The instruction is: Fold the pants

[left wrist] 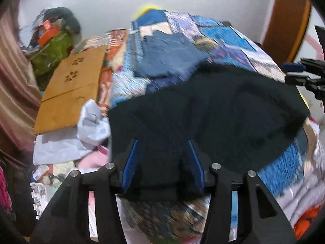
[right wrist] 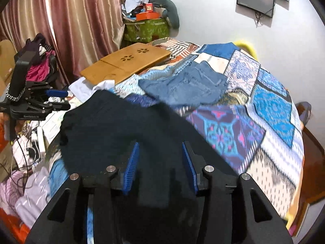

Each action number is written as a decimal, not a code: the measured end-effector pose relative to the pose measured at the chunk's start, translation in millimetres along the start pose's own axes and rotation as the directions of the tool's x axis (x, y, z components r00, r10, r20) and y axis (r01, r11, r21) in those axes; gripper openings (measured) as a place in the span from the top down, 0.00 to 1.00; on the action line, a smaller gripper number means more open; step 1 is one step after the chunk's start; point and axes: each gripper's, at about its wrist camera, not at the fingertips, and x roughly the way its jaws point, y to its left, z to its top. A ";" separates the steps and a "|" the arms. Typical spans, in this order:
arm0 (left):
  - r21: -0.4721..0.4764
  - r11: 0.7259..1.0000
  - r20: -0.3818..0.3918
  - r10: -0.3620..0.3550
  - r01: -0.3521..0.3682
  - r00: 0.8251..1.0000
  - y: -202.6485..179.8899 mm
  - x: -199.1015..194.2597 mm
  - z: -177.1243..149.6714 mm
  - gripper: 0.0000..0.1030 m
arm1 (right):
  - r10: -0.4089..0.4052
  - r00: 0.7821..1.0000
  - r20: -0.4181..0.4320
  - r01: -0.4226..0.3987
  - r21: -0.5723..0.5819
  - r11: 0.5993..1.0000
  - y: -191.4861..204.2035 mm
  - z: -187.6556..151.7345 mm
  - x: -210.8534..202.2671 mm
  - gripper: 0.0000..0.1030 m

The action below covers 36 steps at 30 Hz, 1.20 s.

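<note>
Blue-padded left gripper (left wrist: 162,142) and right gripper (right wrist: 160,144) both stand apart with nothing pinched, above the black fabric pants (right wrist: 121,126) spread on the patchwork quilt (right wrist: 270,101), apparently released to lie flat after a fold.

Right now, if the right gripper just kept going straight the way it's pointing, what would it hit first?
Most likely the black pants spread on the patchwork bedspread: the right gripper points down at them, jaws apart with nothing pinched. The picture is blurred, so depth is uncertain.
</note>
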 end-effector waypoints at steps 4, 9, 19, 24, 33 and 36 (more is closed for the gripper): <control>0.042 0.999 -0.049 -0.021 0.023 0.999 -22.1 8.9 -23.2 0.52 | 0.032 0.999 -0.020 -0.031 0.034 0.999 18.1 -28.9 -3.2 0.60; 0.051 0.999 -0.080 -0.007 0.011 0.997 -35.5 31.0 -34.9 0.50 | 0.060 0.996 -0.064 -0.057 0.043 0.997 36.6 -51.7 13.6 0.57; 0.059 0.997 -0.020 0.053 -0.051 0.998 -44.7 35.0 -38.0 0.74 | 0.078 0.995 -0.070 -0.074 0.052 0.996 44.8 -59.1 44.5 0.60; 0.042 0.997 0.015 0.064 -0.064 0.998 -38.1 22.4 -30.5 0.86 | 0.064 0.997 -0.045 -0.063 0.030 0.998 49.9 -57.3 45.0 0.89; 0.061 0.996 0.081 0.062 -0.067 0.995 -44.4 -13.4 -30.1 0.88 | 0.078 0.997 0.028 -0.079 0.020 0.997 57.9 -55.1 12.8 0.94; 0.072 0.996 0.078 0.050 -0.056 0.996 -48.1 -18.6 -38.8 0.88 | 0.083 0.996 0.035 -0.084 0.019 0.996 60.2 -56.8 2.6 0.94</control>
